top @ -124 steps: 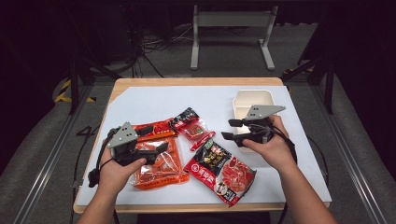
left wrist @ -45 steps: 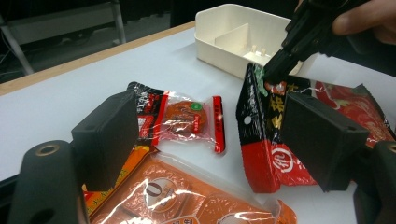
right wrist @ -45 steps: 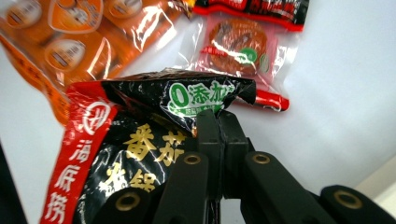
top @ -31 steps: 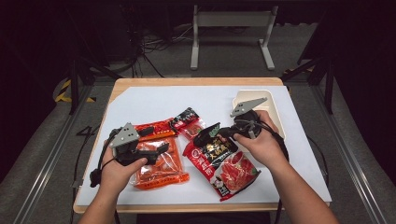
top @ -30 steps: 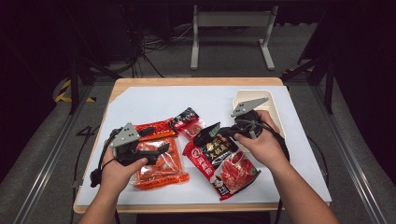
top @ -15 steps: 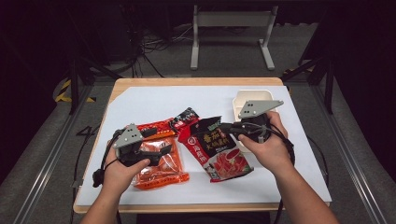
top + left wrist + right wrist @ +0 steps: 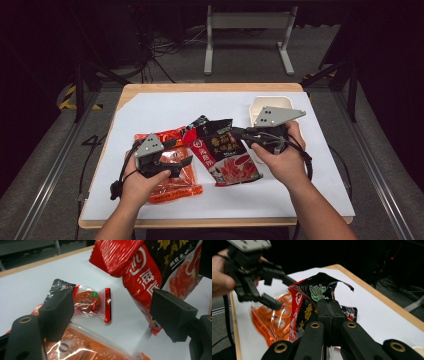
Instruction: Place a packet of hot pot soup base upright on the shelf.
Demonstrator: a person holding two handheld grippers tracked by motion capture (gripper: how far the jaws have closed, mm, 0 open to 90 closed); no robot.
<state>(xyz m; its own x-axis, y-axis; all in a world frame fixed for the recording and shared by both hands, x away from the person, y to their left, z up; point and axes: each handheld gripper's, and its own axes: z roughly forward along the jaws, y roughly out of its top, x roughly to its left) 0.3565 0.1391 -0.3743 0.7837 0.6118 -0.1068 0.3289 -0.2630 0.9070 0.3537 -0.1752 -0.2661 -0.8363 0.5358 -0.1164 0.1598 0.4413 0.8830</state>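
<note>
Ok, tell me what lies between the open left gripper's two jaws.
In the left gripper view, a small wrapped snack lies on the white sheet beyond the left gripper's open jaws, untouched.

The high view looks forward and down from above the near edge of the table, far enough back to take in all four edges and the floor beyond. The left gripper view sits low and very close over the surface, looking along its jaws towards the far edge, with the red and black packet hanging close in front. The right gripper view looks level across the table, probably towards its left edge, close behind the same packet. All three share that packet; the right gripper view and the high view also share the left gripper.
</note>
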